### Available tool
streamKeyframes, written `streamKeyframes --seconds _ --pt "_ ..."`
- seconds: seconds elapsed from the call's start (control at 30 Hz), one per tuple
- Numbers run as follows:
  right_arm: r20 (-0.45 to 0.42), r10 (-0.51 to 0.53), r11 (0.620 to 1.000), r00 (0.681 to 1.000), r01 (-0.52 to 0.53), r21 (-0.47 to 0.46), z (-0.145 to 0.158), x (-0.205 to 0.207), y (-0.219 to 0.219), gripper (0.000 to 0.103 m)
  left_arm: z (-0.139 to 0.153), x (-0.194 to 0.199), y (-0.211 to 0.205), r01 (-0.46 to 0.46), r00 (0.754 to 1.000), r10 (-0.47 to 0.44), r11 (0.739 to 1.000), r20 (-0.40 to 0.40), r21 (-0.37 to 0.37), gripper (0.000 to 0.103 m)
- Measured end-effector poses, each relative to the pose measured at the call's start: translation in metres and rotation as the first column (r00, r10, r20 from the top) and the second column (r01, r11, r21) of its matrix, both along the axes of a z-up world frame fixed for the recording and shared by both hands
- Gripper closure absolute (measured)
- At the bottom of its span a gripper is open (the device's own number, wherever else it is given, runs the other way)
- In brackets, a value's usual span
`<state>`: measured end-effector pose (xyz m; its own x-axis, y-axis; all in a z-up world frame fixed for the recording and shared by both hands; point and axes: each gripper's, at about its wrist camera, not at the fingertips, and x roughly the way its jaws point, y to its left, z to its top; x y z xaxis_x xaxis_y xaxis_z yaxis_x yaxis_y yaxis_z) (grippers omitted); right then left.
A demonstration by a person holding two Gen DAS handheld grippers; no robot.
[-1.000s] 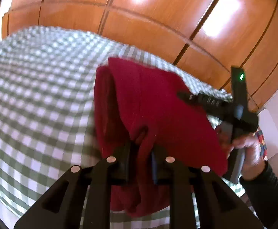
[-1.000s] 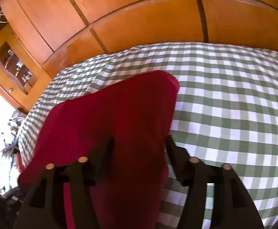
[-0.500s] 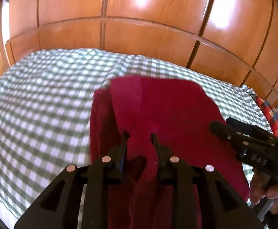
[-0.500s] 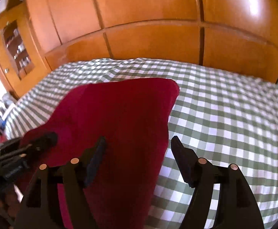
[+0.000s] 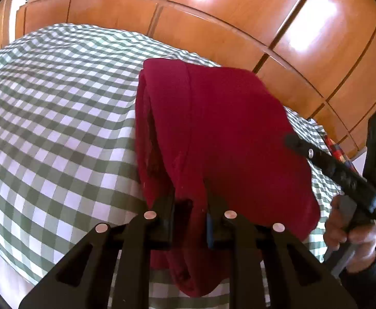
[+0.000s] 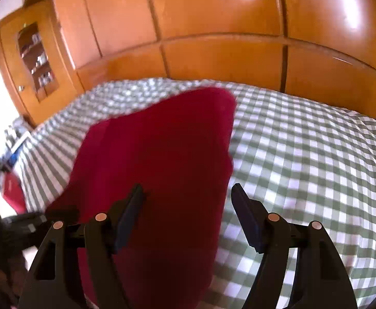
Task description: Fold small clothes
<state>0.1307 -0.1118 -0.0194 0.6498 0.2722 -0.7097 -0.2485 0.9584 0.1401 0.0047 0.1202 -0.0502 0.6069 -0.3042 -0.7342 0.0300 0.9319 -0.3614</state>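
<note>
Since a second ago your right gripper [image 6: 185,216] has let go, jaws apart over the cloth [image 5: 213,134] on the bed [image 5: 59,118]; your left gripper [image 5: 189,206] stays clamped on its near edge. Tugging now could undo the fold.

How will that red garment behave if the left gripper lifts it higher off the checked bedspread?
The red garment will probably droop: it bunches where the left gripper pinches it. Its stacked folds may slide apart. It likely won't slip, since it looks soft.

Matt red cloth garment [image 5: 229,128]; checked cloth sheet [image 5: 53,118]; glossy wood wardrobe [image 6: 213,25].
</note>
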Motion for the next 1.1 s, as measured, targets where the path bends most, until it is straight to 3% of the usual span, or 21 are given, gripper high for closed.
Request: streamKeyframes --seconds 0.07,0.13,0.3,0.4,0.5,0.6,0.73,0.87,1.1 --pt "0.001 -0.018 1.000 1.000 0.018 -0.011 -0.005 -0.001 -0.002 0.034 0.007 0.003 0.002 -0.020 1.000 0.020 1.000 -0.003 0.001 0.073" --pt "-0.029 -0.041 0.998 0.999 0.043 0.044 -0.007 0.002 -0.011 0.034 0.023 0.003 0.007 -0.065 0.997 0.064 0.998 0.038 0.008 0.056" --pt "-0.010 -0.066 0.995 0.998 0.066 0.071 0.008 -0.004 -0.020 0.033 0.047 0.015 0.008 -0.090 0.992 0.084 0.994 0.094 0.059 0.056" --pt "0.004 -0.047 0.995 0.999 0.047 0.093 0.012 -0.013 -0.024 0.027 0.046 0.030 0.003 -0.083 0.994 0.073 0.989 0.083 0.120 0.047" --pt "-0.028 0.027 0.999 0.999 -0.026 0.043 0.000 -0.025 -0.011 0.026 0.030 0.046 -0.002 -0.075 0.997 0.067 0.980 0.049 0.182 0.048" --pt "-0.070 0.077 0.997 0.995 -0.078 -0.005 -0.017 -0.033 -0.003 0.025 0.015 0.054 -0.007 -0.039 0.999 0.036 0.982 0.020 0.185 0.064" --pt "-0.125 0.096 0.987 0.988 -0.077 0.143 -0.011 -0.021 -0.020 0.025 0.019 0.050 -0.019 0.014 0.998 -0.030 0.971 0.064 0.239 0.070" --pt "-0.144 0.111 0.958 0.983 -0.068 0.278 -0.001 0.003 -0.039 0.021 0.020 0.052 -0.018 0.039 0.996 -0.056 0.972 0.067 0.233 0.070" --pt "-0.225 0.111 0.934 0.968 -0.024 0.357 -0.016 0.043 -0.044 0.021 0.018 0.052 -0.015 0.052 0.995 -0.070 0.975 0.075 0.214 0.067"
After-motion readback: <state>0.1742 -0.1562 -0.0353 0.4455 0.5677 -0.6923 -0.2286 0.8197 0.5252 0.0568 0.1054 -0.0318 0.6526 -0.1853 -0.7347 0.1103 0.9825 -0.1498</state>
